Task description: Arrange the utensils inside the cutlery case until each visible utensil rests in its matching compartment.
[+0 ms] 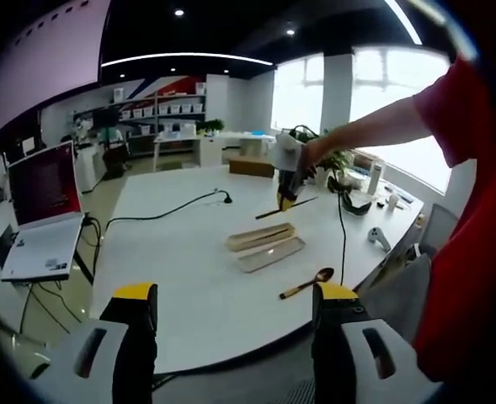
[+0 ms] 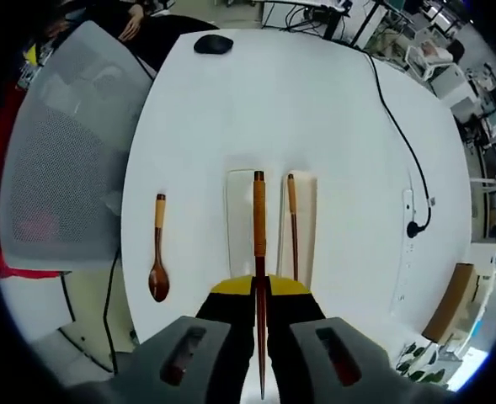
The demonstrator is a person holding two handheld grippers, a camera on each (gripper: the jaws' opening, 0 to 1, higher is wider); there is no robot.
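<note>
**A:** Which step is this?

**B:** Placing a chopstick. The right tongs (image 2: 259,290) are pinching one chopstick (image 2: 258,244) and holding it above the case (image 2: 241,220), lined up lengthwise with it. The second chopstick (image 2: 293,225) already lies on the case's right-hand part; whether it sits fully down in its slot I can't quite tell from here.

**A:** And the spoon?

**B:** The spoon (image 2: 158,252) is on the bench (image 2: 231,109), just beside the case on its left, not yet put away.

**A:** What does the next move need?

**B:** Lowering the held chopstick straight down, kept parallel to its mate, then letting go. The spoon would follow.

**A:** How are the hands posed?

**B:** In the left gripper view the right arm reaches out over the bench, its tongs pointing down at the case (image 1: 264,244). The left tongs (image 1: 235,307) are spread, holding nothing, well back from the bench edge.
</note>
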